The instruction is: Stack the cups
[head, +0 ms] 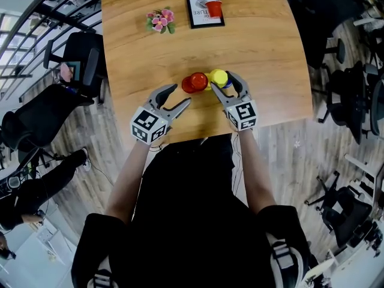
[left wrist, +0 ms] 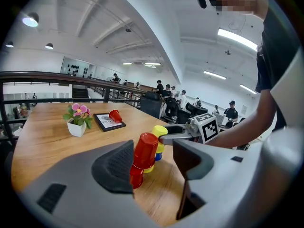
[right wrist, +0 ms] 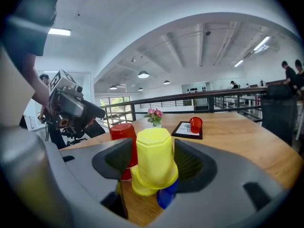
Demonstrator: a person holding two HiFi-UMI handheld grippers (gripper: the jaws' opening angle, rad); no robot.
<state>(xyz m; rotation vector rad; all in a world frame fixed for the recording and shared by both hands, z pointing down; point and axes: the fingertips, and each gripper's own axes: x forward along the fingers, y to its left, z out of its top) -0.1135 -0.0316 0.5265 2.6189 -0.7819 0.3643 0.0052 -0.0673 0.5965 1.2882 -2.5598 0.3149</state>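
Two stacks of upturned cups stand near the front edge of the wooden table (head: 138, 59). The red stack (head: 195, 83) is on the left. Right of it, a yellow cup (head: 218, 77) sits tilted on another yellow cup (right wrist: 138, 186) and a blue cup (right wrist: 166, 196). My right gripper (head: 224, 86) straddles the top yellow cup (right wrist: 154, 158); its jaws stand open, with a thin gap on the left side. My left gripper (head: 179, 96) is open and holds nothing, just left of and in front of the red stack (left wrist: 144, 153).
At the back of the table stand a small pot of pink flowers (head: 160, 21) and a framed picture (head: 200, 11) with a lone red cup (head: 213, 8) on it. Office chairs (head: 81, 65) stand to the left of the table. The table's front edge (head: 276, 125) is close to me.
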